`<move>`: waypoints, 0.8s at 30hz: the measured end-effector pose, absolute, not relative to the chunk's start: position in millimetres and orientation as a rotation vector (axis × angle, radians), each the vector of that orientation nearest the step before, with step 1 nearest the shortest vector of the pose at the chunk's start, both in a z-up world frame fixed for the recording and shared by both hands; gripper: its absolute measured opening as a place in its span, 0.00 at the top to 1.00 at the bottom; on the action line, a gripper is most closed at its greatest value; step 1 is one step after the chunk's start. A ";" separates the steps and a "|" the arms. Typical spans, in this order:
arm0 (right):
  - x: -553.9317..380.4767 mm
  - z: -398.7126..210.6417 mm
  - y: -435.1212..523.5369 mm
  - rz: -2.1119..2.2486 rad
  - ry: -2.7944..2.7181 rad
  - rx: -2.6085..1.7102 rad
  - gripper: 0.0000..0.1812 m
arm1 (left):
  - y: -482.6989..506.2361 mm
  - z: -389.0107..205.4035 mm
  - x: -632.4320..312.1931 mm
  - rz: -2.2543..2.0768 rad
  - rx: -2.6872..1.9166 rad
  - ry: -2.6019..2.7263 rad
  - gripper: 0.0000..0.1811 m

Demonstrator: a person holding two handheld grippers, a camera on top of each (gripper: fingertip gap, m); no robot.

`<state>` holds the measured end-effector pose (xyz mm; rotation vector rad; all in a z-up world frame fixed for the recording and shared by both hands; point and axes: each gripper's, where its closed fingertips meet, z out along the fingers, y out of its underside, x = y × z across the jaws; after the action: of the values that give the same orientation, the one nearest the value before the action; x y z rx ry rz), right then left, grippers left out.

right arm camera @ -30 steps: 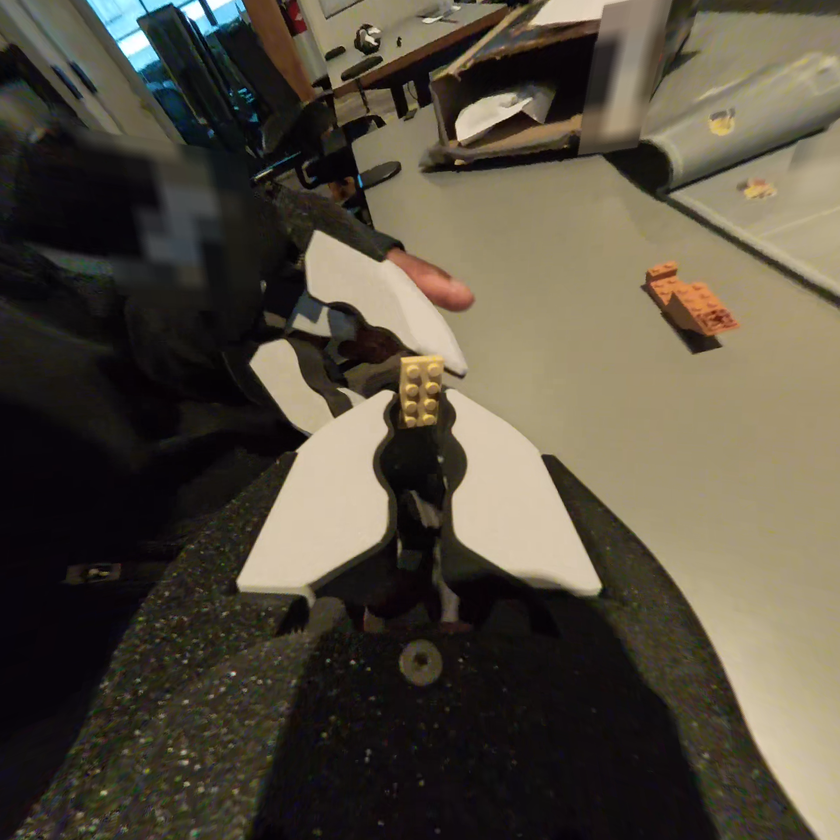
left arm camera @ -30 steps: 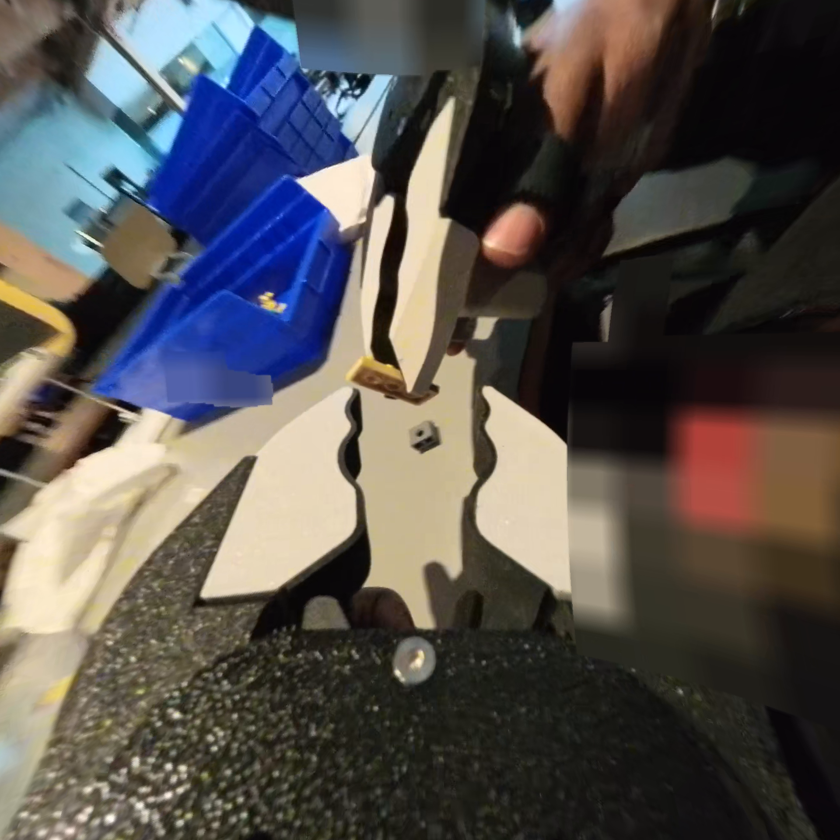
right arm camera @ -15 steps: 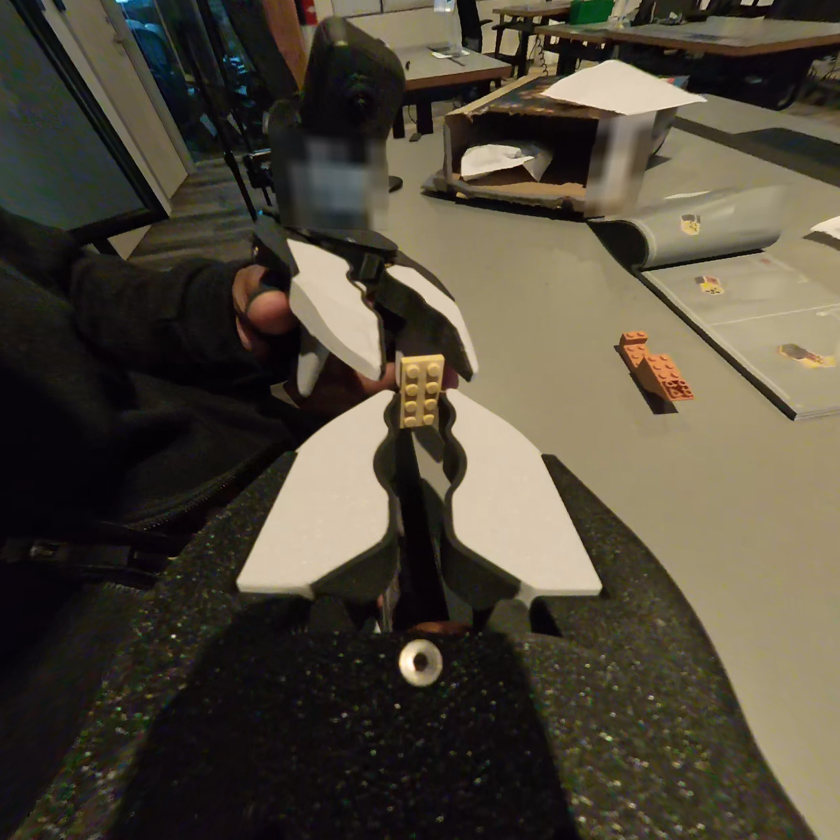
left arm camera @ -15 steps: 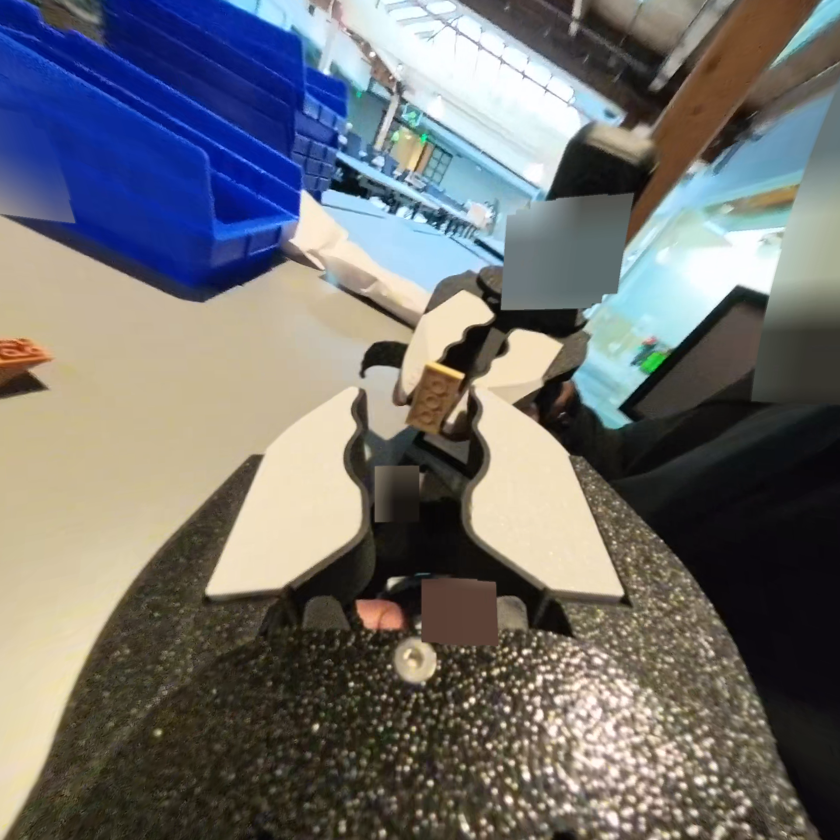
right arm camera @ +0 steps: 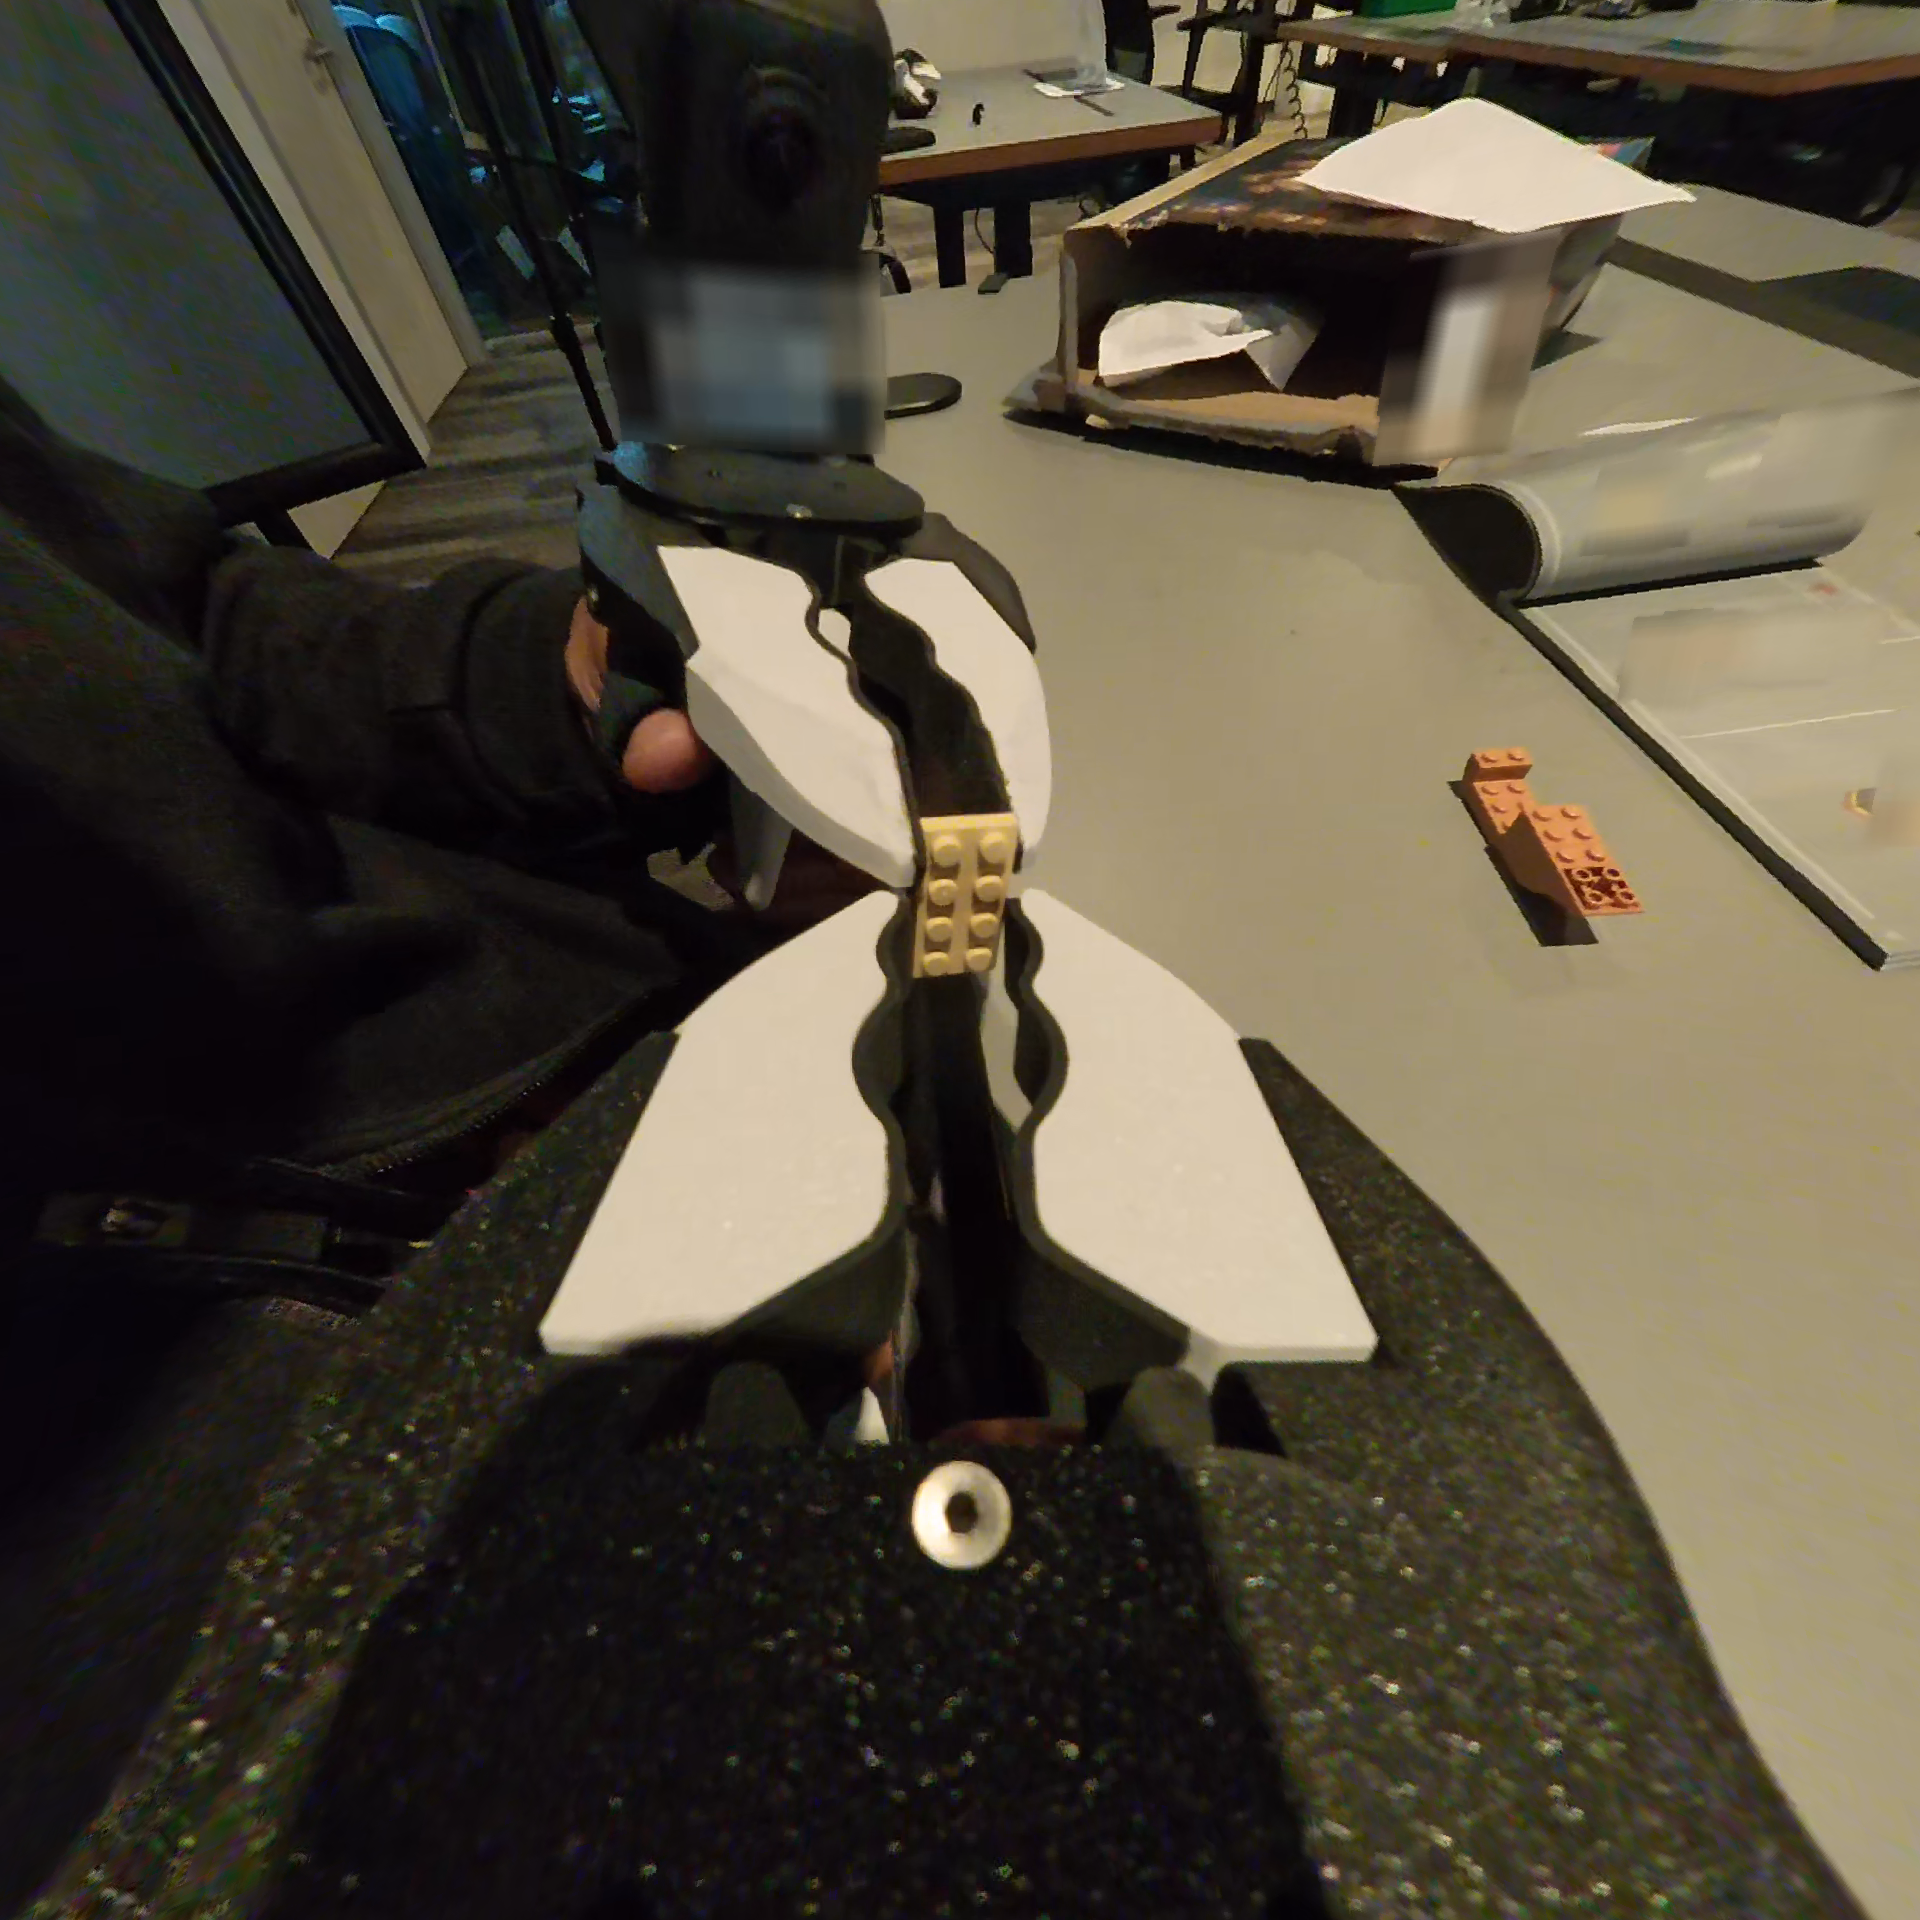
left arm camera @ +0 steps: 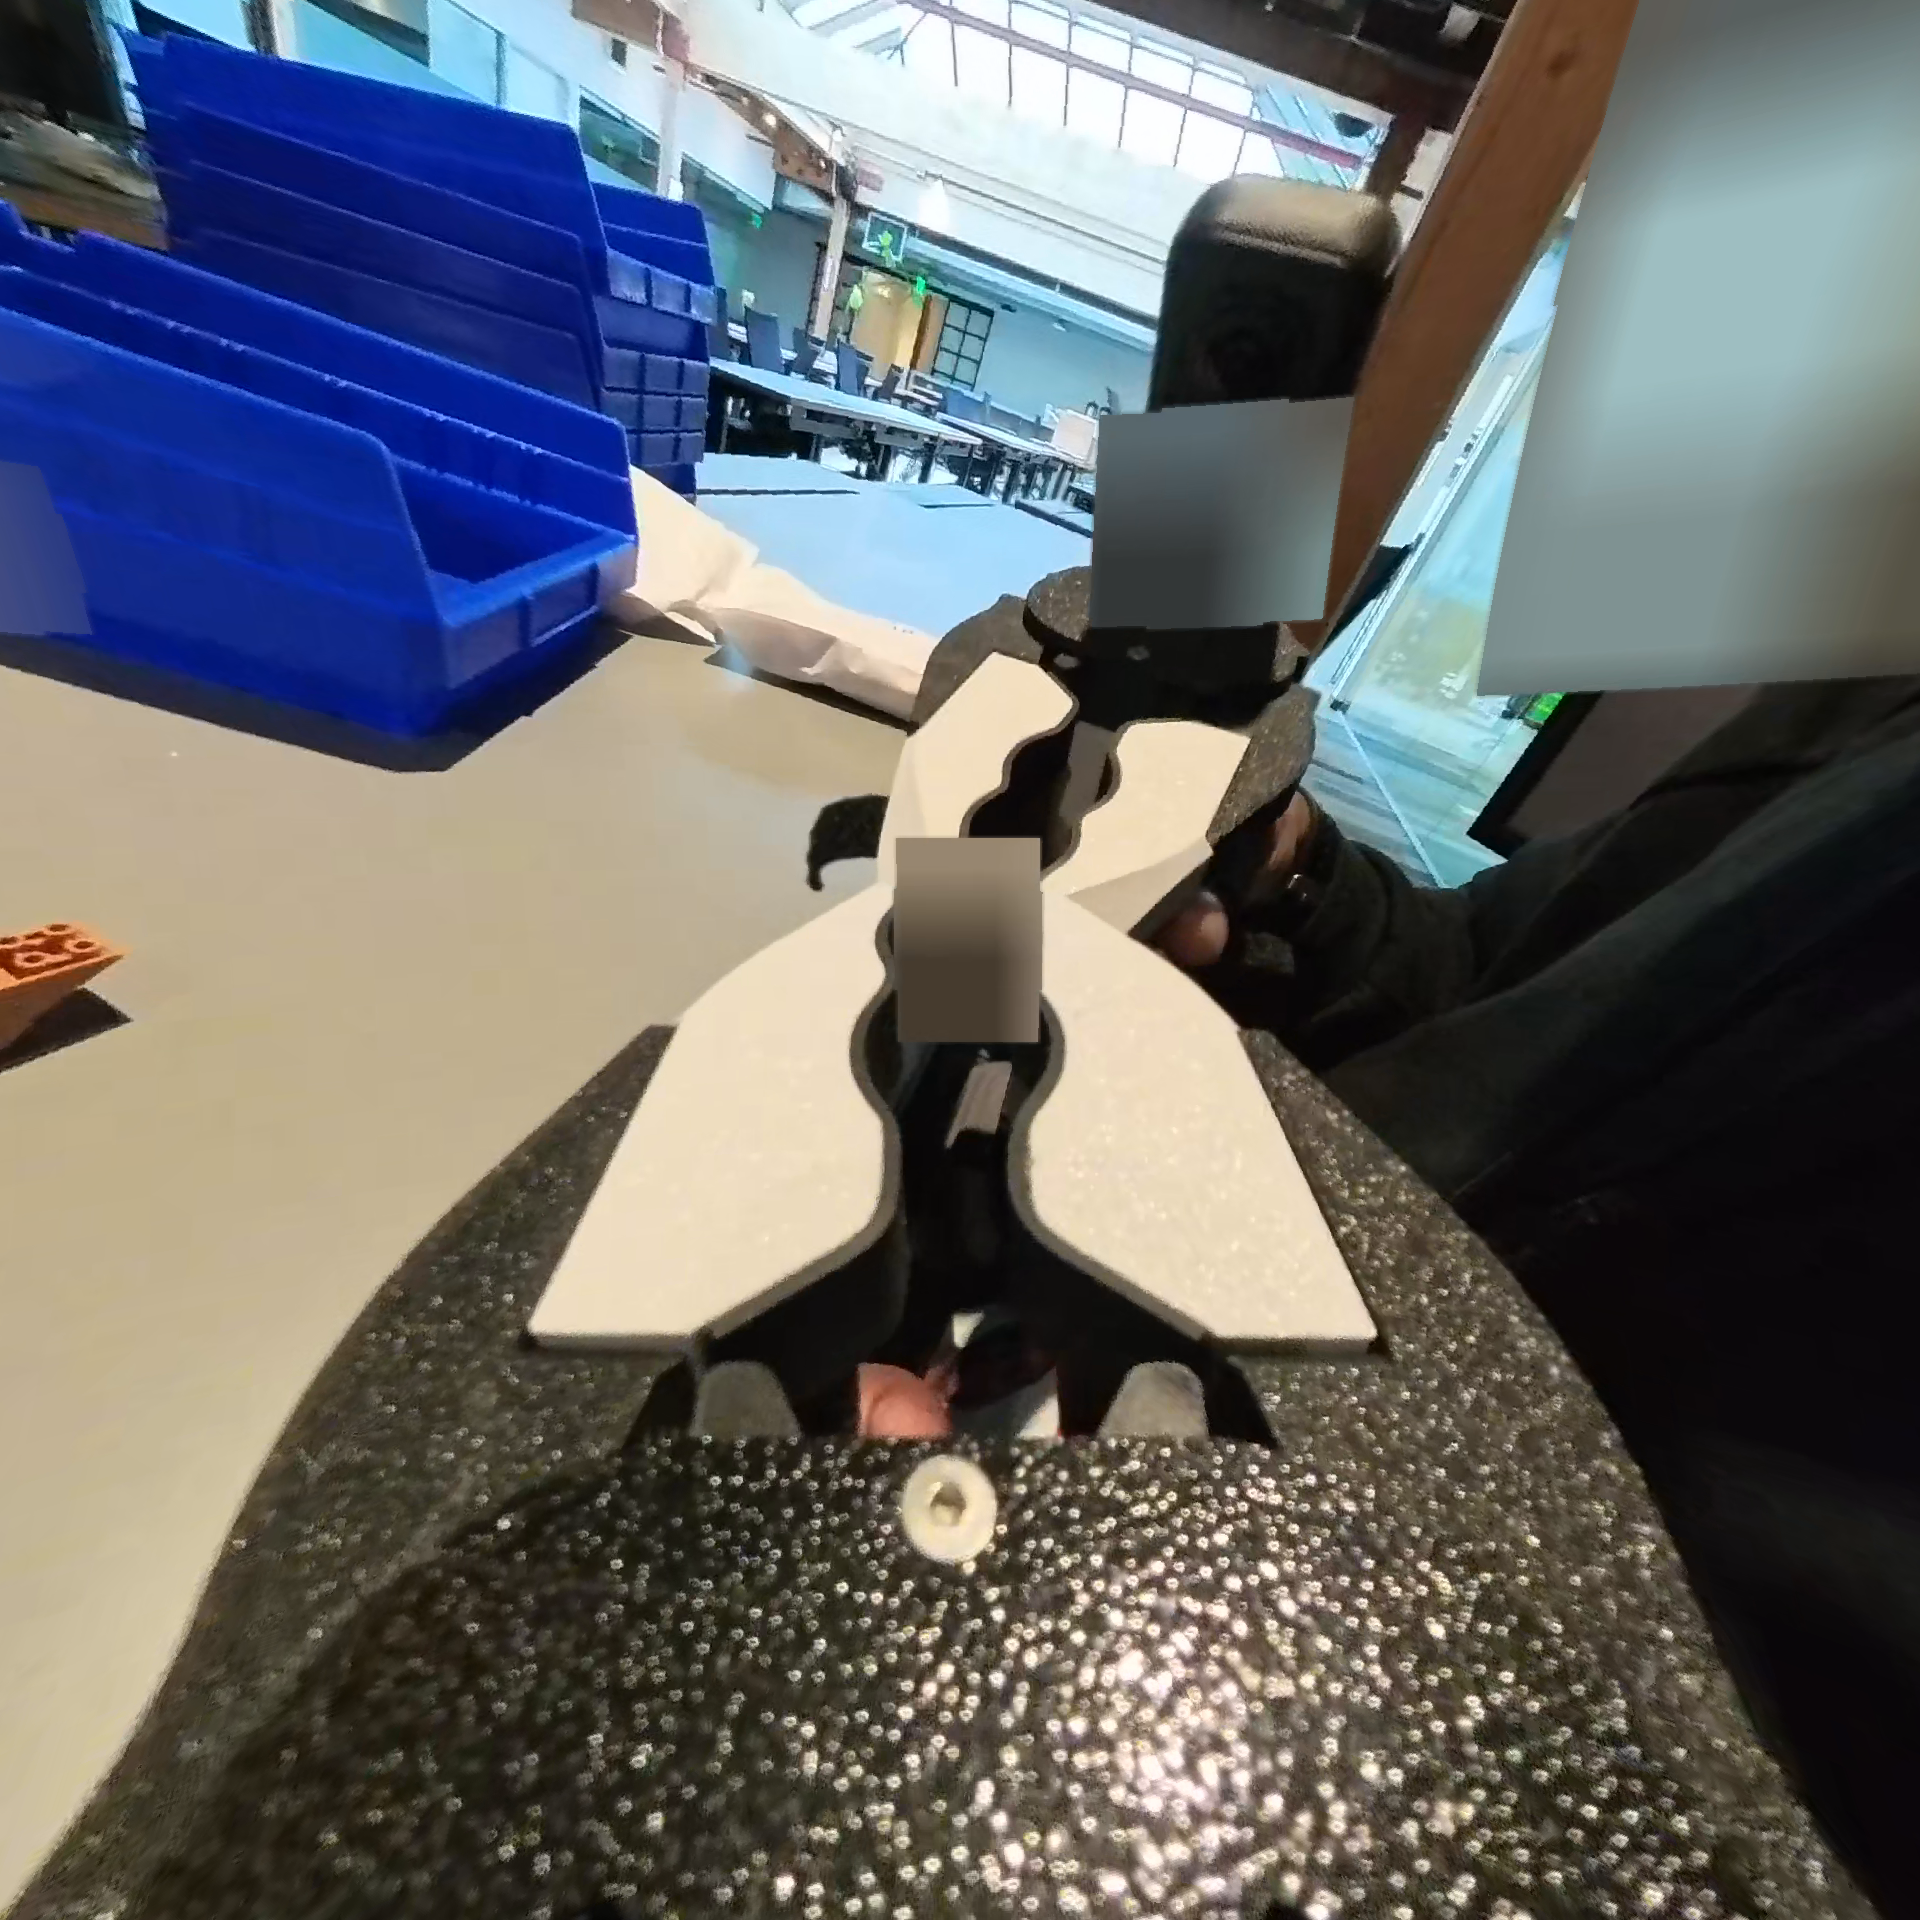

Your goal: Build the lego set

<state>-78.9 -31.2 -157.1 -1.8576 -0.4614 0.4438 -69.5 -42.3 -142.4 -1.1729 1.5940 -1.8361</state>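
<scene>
A small tan brick (right arm camera: 964,896), studs facing the camera, is held in the air above a grey table (right arm camera: 1299,727), at the point where two grippers meet nose to nose. The right gripper (right arm camera: 961,940) is closed on its near end. The left gripper (right arm camera: 966,831), held by a gloved hand (right arm camera: 582,707), pinches its far end. In the left wrist view a blur patch covers that gripper's tips, so the grip cannot be confirmed there. An orange brick assembly (right arm camera: 1548,842) lies well apart on the table, beside an open booklet (right arm camera: 1766,665). Blue bins (left arm camera: 312,499) stand farther back.
</scene>
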 end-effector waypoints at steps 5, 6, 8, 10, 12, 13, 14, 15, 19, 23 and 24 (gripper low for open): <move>-67.6 -151.6 -30.6 0.273 -0.515 -1.799 0.81 | -35.5 -134.6 -69.7 -1.988 -1.259 1.494 0.92; -66.7 -151.2 -32.4 0.234 -0.551 -1.781 0.81 | -32.4 -132.5 -69.5 -2.035 -1.295 1.455 0.91; -67.0 -151.7 -35.1 0.195 -0.595 -1.755 0.80 | -26.9 -128.6 -69.6 -2.129 -1.359 1.377 0.91; -69.7 -151.9 -35.3 0.241 -0.572 -1.758 0.80 | -23.4 -126.1 -69.5 -2.186 -1.390 1.321 0.92; -77.2 -150.4 -35.5 0.380 -0.516 -1.760 0.82 | -22.7 -125.4 -69.3 -2.184 -1.375 1.304 0.91; -80.6 -149.5 -35.6 0.447 -0.487 -1.759 0.83 | -23.7 -126.2 -69.2 -2.165 -1.362 1.314 0.91; -81.7 -149.4 -34.7 0.488 -0.458 -1.765 0.84 | -25.4 -127.2 -69.1 -2.145 -1.348 1.329 0.92; -81.4 -150.2 -33.6 0.506 -0.434 -1.774 0.84 | -28.0 -127.9 -69.5 -2.133 -1.332 1.348 0.92; -82.4 -153.1 -34.2 0.563 -0.399 -1.809 0.88 | -36.1 -127.0 -71.8 -2.136 -1.283 1.386 0.92; -87.3 -151.3 -36.6 0.622 -0.400 -1.800 0.91 | -38.5 -125.1 -72.7 -2.138 -1.263 1.406 0.91; -87.6 -151.2 -36.7 0.632 -0.396 -1.798 0.91 | -38.9 -124.9 -72.7 -2.134 -1.260 1.412 0.91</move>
<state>-87.6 -36.7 -151.2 -1.7982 -0.3960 0.6319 -72.7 -38.9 -124.9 -1.2601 1.4116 -2.1338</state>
